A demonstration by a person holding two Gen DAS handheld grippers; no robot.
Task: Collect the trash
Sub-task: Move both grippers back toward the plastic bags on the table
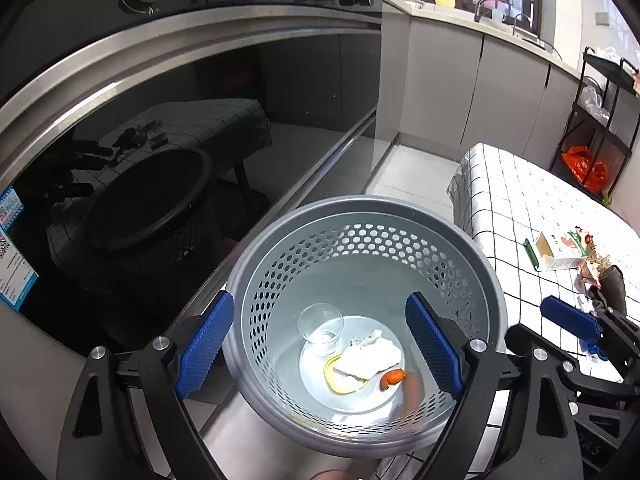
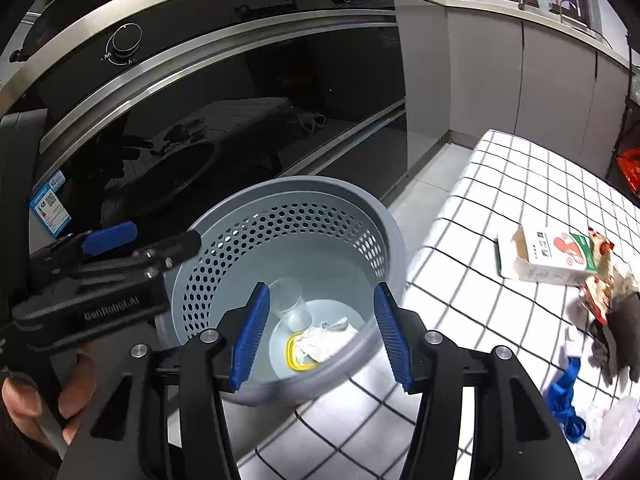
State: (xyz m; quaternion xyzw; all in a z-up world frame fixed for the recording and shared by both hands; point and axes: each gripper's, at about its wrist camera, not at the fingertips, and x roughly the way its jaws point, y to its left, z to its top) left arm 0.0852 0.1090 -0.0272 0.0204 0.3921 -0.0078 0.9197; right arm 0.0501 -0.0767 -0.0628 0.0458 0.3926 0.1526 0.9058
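The grey perforated bin stands upright, mouth up, beside the checked table, below the dark oven door. On the table at 3 o'clock lies an opened carton, long axis across, open flap pointing left. On the bin floor: crumpled tissue, a clear cup tilted, a small orange piece. Left gripper and right gripper both hang spread, holding nothing.

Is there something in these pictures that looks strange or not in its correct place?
Yes. A clear glass cup lies in the grey perforated bin together with crumpled white paper; a whole glass among trash looks odd. On the checked tablecloth, an opened carton lies tipped on its side.
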